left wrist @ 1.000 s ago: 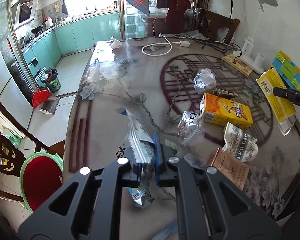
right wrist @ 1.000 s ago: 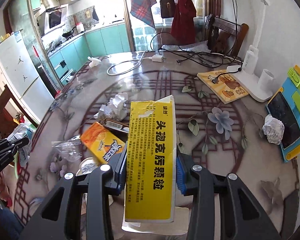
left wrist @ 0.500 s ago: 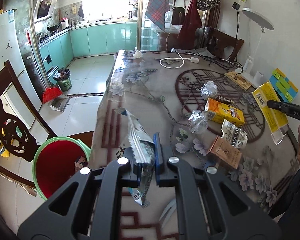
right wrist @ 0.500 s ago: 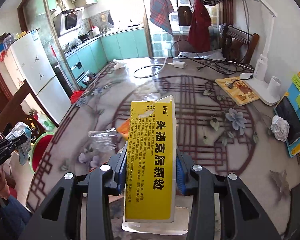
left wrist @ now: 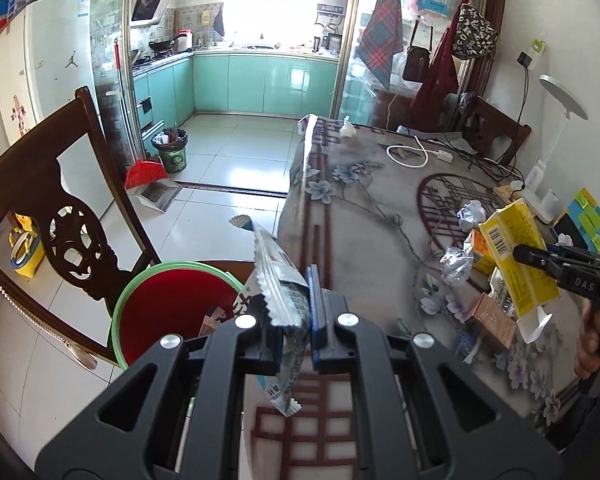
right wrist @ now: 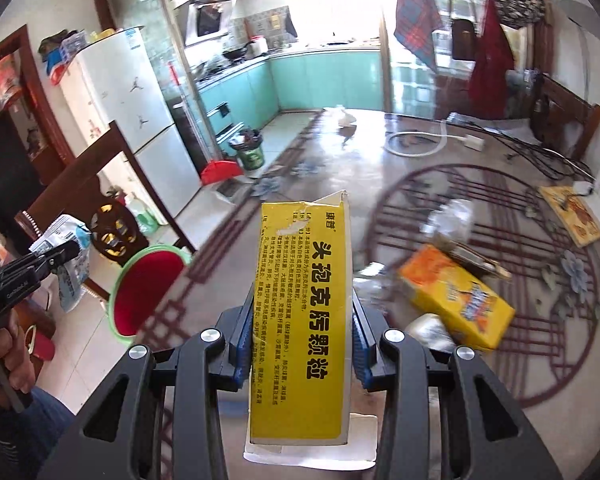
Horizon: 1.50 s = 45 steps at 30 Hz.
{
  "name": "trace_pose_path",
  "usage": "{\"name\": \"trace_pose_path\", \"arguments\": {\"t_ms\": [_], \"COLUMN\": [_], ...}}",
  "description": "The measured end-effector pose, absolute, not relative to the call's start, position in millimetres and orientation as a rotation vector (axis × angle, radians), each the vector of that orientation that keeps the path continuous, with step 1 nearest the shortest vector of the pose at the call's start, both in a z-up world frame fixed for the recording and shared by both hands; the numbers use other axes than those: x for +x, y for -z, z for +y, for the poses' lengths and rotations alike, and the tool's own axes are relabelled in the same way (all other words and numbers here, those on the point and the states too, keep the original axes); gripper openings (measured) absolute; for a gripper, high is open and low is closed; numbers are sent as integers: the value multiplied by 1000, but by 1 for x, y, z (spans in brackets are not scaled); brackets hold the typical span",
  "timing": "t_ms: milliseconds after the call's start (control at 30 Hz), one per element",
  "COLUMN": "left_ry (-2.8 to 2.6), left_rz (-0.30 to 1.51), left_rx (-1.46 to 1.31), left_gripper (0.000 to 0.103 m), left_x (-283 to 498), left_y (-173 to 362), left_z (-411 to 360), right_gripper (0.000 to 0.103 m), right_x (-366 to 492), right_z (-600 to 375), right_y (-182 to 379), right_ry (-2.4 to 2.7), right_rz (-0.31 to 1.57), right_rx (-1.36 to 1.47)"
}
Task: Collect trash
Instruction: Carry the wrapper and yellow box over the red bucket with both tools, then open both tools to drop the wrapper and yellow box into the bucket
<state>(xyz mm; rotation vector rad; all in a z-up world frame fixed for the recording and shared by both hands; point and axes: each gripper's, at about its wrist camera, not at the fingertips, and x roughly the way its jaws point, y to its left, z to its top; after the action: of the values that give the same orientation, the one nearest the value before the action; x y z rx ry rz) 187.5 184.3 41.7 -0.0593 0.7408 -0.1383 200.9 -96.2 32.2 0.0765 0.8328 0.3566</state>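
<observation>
While tilted downward, both claws (left wrist: 294, 312) (right wrist: 302, 344) laden.

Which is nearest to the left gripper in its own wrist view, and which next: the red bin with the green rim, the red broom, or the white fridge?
From the left gripper, shut on a silver wrapper:
1. Red bin with the green rim, just below and to the left, beside the table.
2. Red broom, farther left on the floor by the kitchen doorway.
3. White fridge, far left against the wall.
</observation>
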Motion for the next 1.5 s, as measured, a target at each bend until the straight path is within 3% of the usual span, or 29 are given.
{"name": "trace_pose_path", "arguments": {"t_ms": [500,933,1500], "left_ry": [-4,-23,-64], "left_rz": [695,684,705], "left_rx": [-208,-314,-364], "left_gripper": [9,9,10], "left_x": [201,225,240], "left_y": [-52,-35,-17], "left_z": [290,343,368], "right_gripper": [38,38,38], "right_x": [237,276,303], "right_z": [70,181,227], "right_y": [-27,11,54], "right_ry": [-589,-727,-775], "right_rz": [840,887,957], "right_rx": [-2,-57,-97]}}
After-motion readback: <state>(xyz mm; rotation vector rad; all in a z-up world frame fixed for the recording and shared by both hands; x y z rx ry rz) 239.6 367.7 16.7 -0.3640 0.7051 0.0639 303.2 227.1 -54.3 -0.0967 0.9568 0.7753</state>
